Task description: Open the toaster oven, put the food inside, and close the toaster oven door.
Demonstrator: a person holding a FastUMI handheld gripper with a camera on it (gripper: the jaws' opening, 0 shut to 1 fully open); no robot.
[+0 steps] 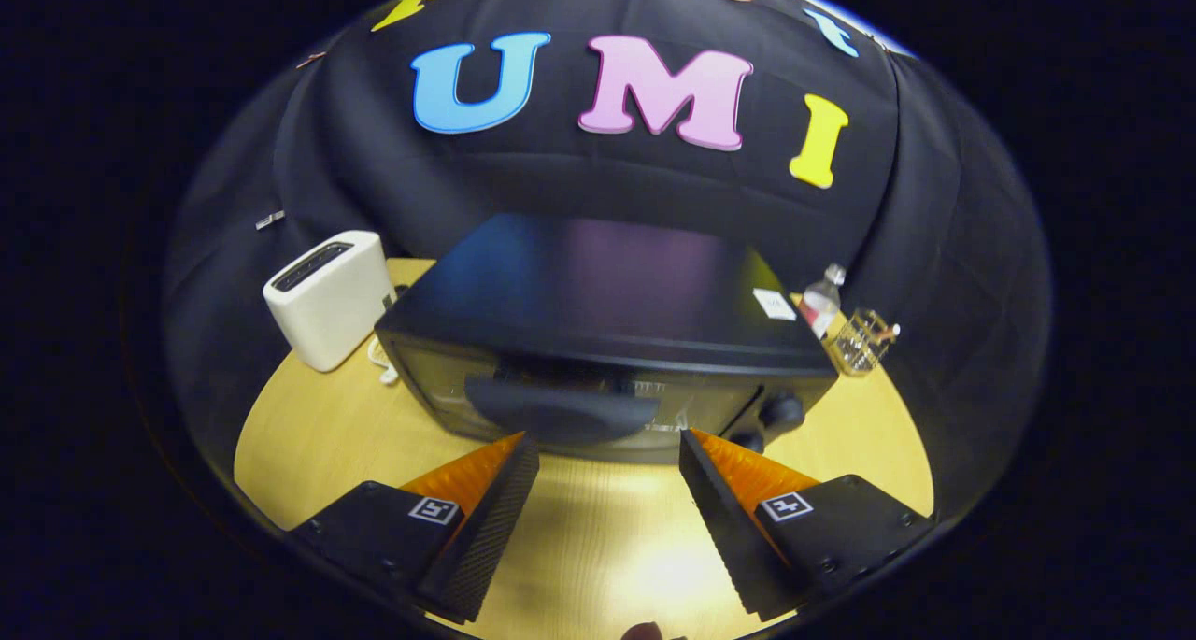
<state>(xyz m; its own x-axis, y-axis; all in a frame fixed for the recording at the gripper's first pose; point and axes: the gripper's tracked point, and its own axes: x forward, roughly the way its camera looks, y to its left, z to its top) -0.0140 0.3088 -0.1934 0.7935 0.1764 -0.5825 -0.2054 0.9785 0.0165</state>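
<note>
A black toaster oven [598, 313] stands on the round wooden table [308, 434], its glass door shut and its dark curved handle [561, 411] facing me. Two knobs [780, 413] sit at the door's right. My gripper [607, 448] is open, the fingertips spread wide just in front of the door, roughly level with the handle and a little below it. Nothing is between the fingers. I see no food.
A white slot toaster [329, 296] stands left of the oven near the table's edge. To the oven's right are a plastic bottle [822, 302] and a clear glass [861, 341]. Bare tabletop lies under the fingers.
</note>
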